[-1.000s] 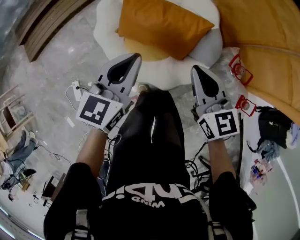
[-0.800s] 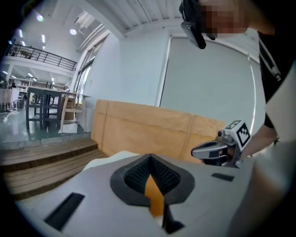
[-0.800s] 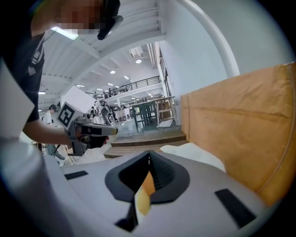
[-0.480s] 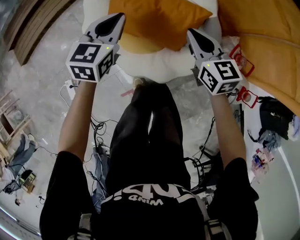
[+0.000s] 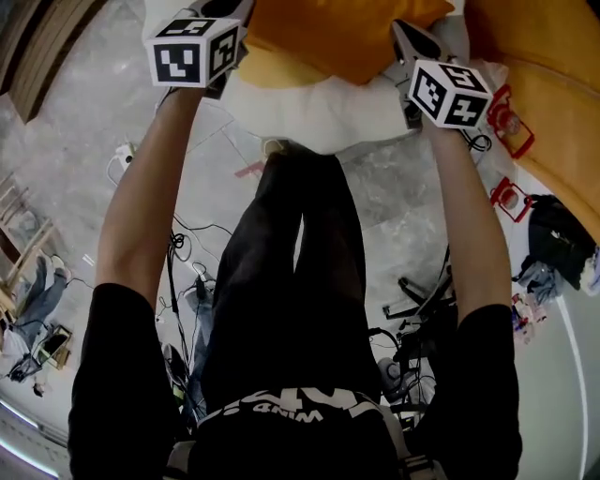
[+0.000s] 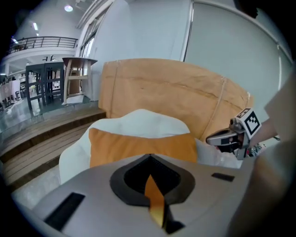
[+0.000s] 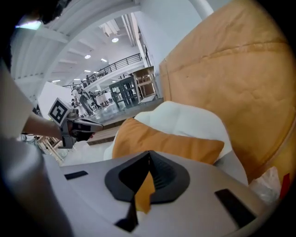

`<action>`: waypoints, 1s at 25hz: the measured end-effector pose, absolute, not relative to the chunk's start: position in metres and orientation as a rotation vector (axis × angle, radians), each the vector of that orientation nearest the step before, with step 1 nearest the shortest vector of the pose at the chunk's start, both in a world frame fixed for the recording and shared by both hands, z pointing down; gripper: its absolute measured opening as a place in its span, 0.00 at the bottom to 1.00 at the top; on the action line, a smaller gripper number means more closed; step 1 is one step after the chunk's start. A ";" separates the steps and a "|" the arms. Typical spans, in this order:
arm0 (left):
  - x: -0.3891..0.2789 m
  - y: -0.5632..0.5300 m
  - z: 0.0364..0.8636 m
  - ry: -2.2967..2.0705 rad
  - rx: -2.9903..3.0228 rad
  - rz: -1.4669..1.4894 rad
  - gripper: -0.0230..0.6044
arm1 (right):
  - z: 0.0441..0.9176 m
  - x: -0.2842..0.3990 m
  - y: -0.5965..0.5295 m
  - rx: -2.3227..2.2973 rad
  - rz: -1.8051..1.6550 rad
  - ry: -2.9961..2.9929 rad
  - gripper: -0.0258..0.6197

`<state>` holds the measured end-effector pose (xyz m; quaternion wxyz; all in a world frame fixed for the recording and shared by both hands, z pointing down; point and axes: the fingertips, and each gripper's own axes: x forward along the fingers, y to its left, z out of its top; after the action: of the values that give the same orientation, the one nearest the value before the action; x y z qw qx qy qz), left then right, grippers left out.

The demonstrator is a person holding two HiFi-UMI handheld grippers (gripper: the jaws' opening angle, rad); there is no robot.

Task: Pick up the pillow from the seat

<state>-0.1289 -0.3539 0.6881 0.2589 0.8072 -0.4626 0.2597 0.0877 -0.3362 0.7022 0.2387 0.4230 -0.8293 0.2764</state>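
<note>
An orange pillow (image 5: 337,36) lies on a white, puffy seat (image 5: 314,117) at the top of the head view, straight ahead of the person, whose legs stand just short of the seat's front edge. The left gripper (image 5: 225,9) is at the pillow's left side and the right gripper (image 5: 409,37) at its right side, so the pillow sits between them; whether either one touches the fabric cannot be told.

In the left gripper view, the left gripper (image 6: 149,159) has its jaws together with nothing clamped (only a sliver of orange shows through the slot behind the tips). Beyond it the pillow (image 6: 138,146) leans against the seat (image 6: 138,121), with a big tan backrest (image 6: 171,90) behind. The right gripper (image 6: 226,138) hangs off the pillow's right end.

The right gripper (image 7: 149,156) is likewise closed and empty in its own view. It faces the pillow (image 7: 162,141) from the other side, with the left gripper (image 7: 78,126) beyond the far end.

Each marker cube (image 5: 192,52) bears black-and-white square patterns, no words. The black shirt (image 5: 291,441) has white print, upside down from here; a small line seems to read "WIND", while the larger letters are not legible. Cables trail over the grey floor (image 5: 94,141).
</note>
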 end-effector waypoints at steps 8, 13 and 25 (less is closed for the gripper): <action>-0.153 -0.375 0.739 -1.304 2.090 0.753 0.05 | 0.743 0.100 -0.342 1.143 0.771 -2.204 0.07; -0.156 -0.378 0.758 -1.291 2.070 0.776 0.05 | 0.762 0.111 -0.347 1.176 0.763 -2.152 0.07; -0.156 -0.385 0.797 -1.296 2.004 0.782 0.05 | 0.800 0.118 -0.348 1.182 0.808 -2.100 0.08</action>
<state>-0.1557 -0.3847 0.7965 0.3098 0.7587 -0.4907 0.2960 0.1178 -0.3483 0.7997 0.2956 0.4444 -0.7893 0.3035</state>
